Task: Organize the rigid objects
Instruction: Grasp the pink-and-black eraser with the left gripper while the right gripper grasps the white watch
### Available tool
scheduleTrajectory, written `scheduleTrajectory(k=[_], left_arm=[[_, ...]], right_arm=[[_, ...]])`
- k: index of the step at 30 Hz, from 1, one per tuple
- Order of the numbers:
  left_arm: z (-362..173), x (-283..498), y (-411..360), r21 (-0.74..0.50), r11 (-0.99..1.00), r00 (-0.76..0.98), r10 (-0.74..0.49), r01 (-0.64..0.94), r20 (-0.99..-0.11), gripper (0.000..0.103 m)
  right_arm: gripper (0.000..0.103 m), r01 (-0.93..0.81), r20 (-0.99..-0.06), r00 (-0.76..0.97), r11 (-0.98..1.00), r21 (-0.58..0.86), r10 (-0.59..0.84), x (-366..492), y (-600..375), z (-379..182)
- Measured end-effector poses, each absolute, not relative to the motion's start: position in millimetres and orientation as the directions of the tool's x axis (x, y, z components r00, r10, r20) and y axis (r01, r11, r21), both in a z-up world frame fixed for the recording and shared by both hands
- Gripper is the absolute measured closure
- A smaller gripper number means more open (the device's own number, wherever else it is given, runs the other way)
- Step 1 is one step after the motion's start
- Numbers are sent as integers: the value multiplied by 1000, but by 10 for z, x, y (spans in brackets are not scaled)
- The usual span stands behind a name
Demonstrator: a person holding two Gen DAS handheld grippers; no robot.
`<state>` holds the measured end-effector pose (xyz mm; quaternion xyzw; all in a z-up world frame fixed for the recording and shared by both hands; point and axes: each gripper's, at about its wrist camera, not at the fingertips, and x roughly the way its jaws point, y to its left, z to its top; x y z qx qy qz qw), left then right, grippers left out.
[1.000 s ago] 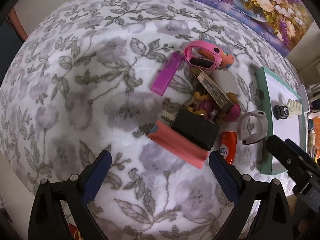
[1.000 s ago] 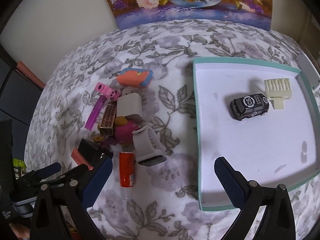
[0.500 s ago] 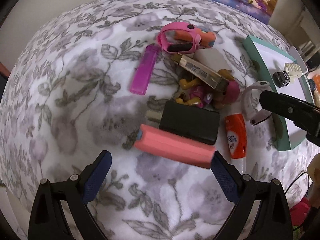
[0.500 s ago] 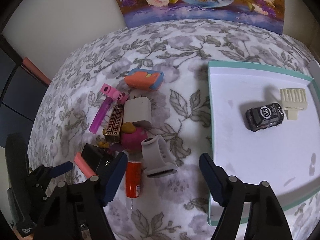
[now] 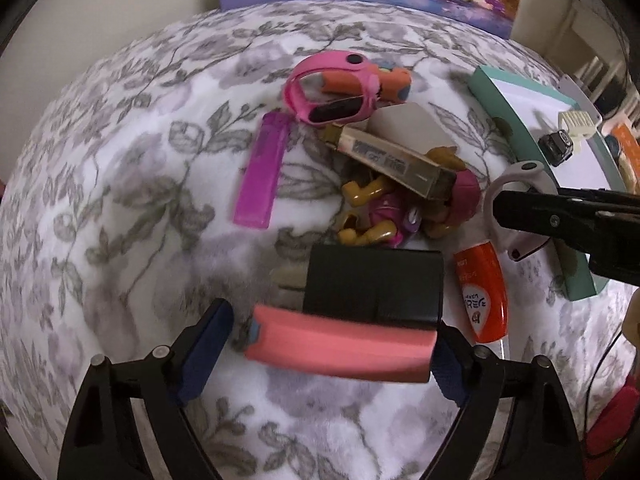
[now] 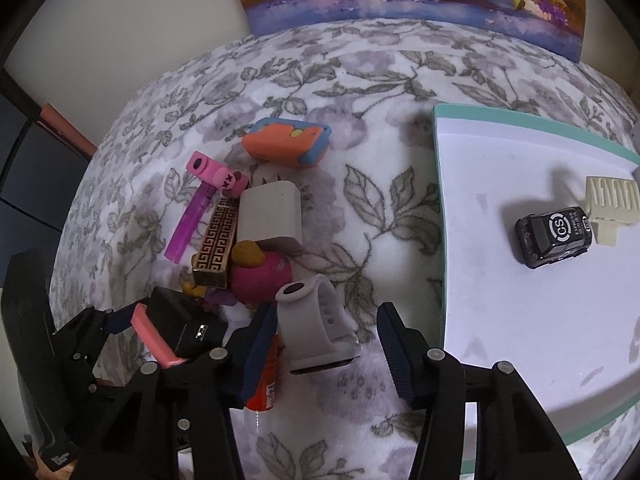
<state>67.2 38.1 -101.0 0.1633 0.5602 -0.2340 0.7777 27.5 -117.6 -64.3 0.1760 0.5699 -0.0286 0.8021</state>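
both grippers are down in the pile at once, which is where I'd worry. The left gripper has its jaws wide either side of the pink bar, and they've just been closing a little; the right pad looks about at the bar's end, the left pad stands off it, so nothing's gripped yet. The black block sits touching the bar's far edge, so a squeeze could drag or tip it, or the bar could skid out on that fluffy blanket

The right gripper has just been closing too, now middling, straddling the grey watch. I can't say the pads touch it. The strap is a springy loop, so it might squash and pop free, and the left finger sits right over the orange tube, which could get nudged or pinched along with it. The two grippers are close enough to bump

The tray is off to the right with a toy car and a cream clip already in it

Hard to make out: the pink-and-tan toy is half buried under the gold box, and the tray's far corner is cut off
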Motion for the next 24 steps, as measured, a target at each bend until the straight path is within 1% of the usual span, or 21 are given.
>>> scheduleTrajectory(k=[2,4,7,9,10,12,18,20,24], left_arm=[[-1008,668,368,-4,833,271,-184,553,-945,13],[-999,663,347,-4,825,282,-198,565,-939,17],[-1022,691,296,5,816,290,-201,579,-936,17],[-1018,670,246,13,807,298,-204,591,-932,22],[-989,629,258,8,800,297,-213,599,-931,27],[-992,634,218,7,793,294,-218,609,-931,31],[-963,574,187,4,796,290,-216,605,-932,31],[-935,531,214,3,800,287,-212,601,-934,31],[-849,378,357,-2,809,279,-205,588,-938,31]], right_arm=[[49,245,-926,346,937,248,154,282,-1172,-652],[50,242,-927,343,940,242,150,286,-1165,-657],[50,239,-929,338,941,241,152,294,-1157,-672],[50,239,-931,332,941,240,153,299,-1154,-685],[50,238,-931,331,941,239,152,302,-1152,-691],[50,238,-932,330,942,238,152,311,-1152,-699],[67,234,-933,329,944,233,149,320,-1145,-700],[68,234,-932,330,944,232,148,327,-1144,-692],[69,235,-932,333,944,232,146,298,-1150,-667]])
